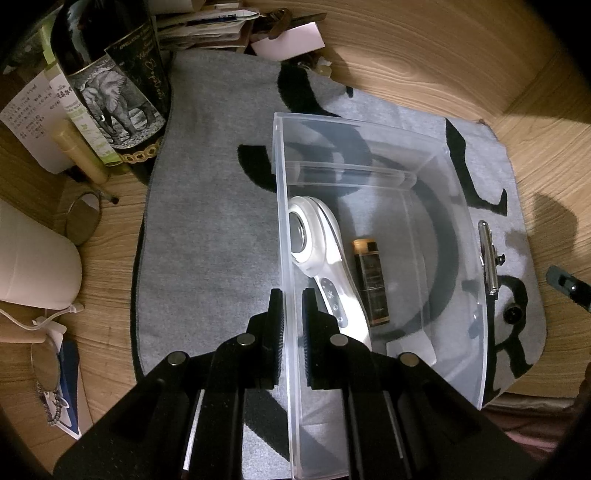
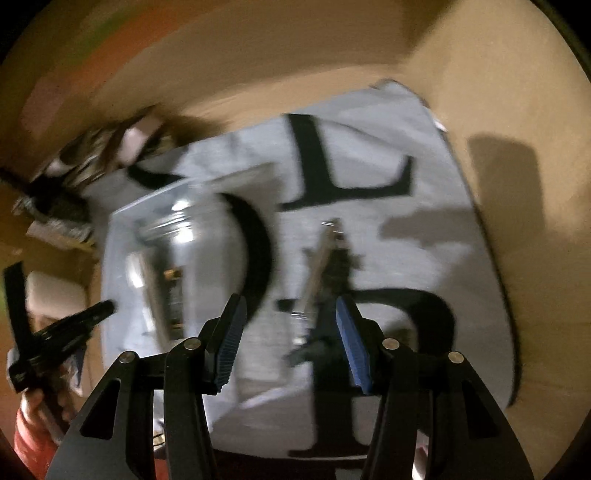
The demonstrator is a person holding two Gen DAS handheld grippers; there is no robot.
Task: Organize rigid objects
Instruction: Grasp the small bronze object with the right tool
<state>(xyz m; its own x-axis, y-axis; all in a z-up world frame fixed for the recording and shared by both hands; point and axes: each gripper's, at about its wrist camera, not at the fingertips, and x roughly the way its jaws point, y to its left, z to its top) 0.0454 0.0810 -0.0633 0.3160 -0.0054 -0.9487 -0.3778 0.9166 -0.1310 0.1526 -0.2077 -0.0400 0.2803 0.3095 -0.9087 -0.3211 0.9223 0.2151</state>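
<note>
My left gripper is shut on the left wall of a clear plastic box that stands on a grey mat with black letters. Inside the box lie a white handheld device and a small dark bottle with a gold cap. A silver metal tool lies on the mat just right of the box. The right wrist view is blurred. There my right gripper hangs open above the mat with nothing between its pads. The silver tool lies just beyond its fingertips, and the box is to their left.
A dark wine bottle with an elephant label, a cream tube and a stack of papers crowd the mat's far left. A white cylinder and glasses lie left on the wooden table. A hand in a red sleeve holds the left gripper.
</note>
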